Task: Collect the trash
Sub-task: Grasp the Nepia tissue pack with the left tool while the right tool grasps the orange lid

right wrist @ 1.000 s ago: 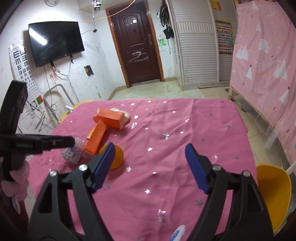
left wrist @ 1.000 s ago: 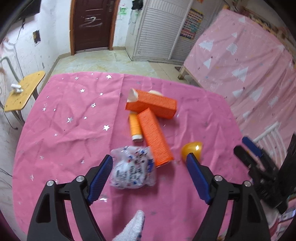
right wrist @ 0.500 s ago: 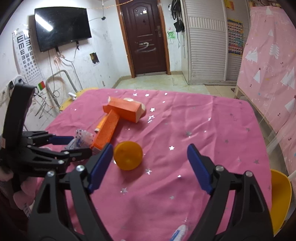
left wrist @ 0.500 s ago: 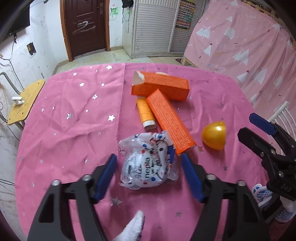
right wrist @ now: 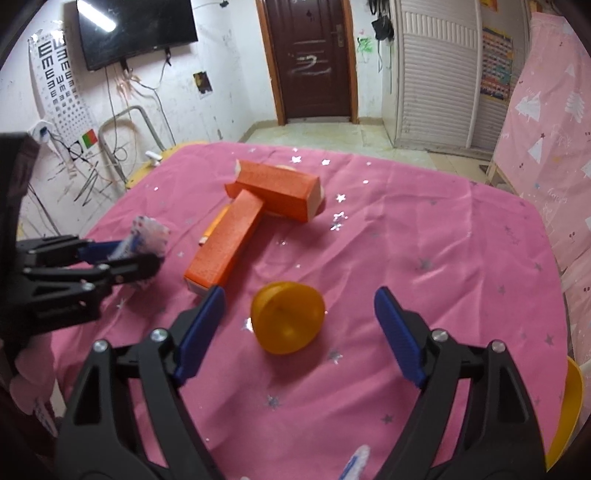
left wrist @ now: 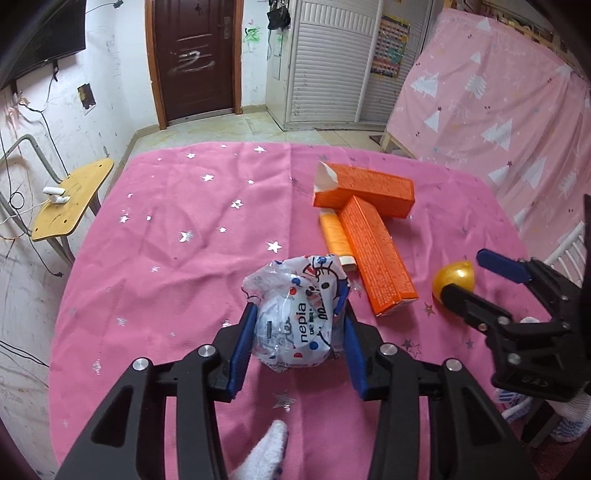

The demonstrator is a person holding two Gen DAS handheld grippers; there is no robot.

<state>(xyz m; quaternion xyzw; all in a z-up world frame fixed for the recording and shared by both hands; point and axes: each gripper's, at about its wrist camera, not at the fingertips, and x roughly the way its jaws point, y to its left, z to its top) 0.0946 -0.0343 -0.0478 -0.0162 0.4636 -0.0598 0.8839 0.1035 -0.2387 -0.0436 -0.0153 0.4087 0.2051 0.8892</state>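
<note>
the left gripper [left wrist: 295,332] has just been closing its jaws, and its blue pads now press on both sides of a crumpled plastic wrapper [left wrist: 295,314], white with red and blue dots and the word "nepia" on it. the wrapper sits on the pink starred tablecloth [left wrist: 166,258] at the near middle of the table, bulging out past the fingertips on the far side. in the right wrist view the same gripper [right wrist: 122,258] comes in from the left edge with a bit of the wrapper [right wrist: 149,230] showing above its pads.

the right gripper [right wrist: 299,325] stands with its jaws wide apart, nothing pressed between them. a yellow-orange rounded plastic shell [right wrist: 288,317] lies on the cloth between the two pads, closer to the left one but clear of both. in the left wrist view this gripper [left wrist: 465,273] reaches in from the right, its pads on either side of the shell [left wrist: 454,278].

just beyond the wrapper, a long orange box [left wrist: 376,258] lies pointing away from the near edge, with an orange tube [left wrist: 334,236] lying along its left side. a second orange box [left wrist: 365,192] lies crosswise at their far ends, its left end flap torn open and white inside.

a white-gloved fingertip [left wrist: 266,454] shows at the bottom of the left wrist view. off the table to the left stands a small yellow wooden stool [left wrist: 70,199]; to the right hangs a pink cloth with white trees [left wrist: 498,110]. a dark brown door [left wrist: 195,59] is at the far wall, with a television [right wrist: 136,29] and an eye chart [right wrist: 59,85] on the left wall.
</note>
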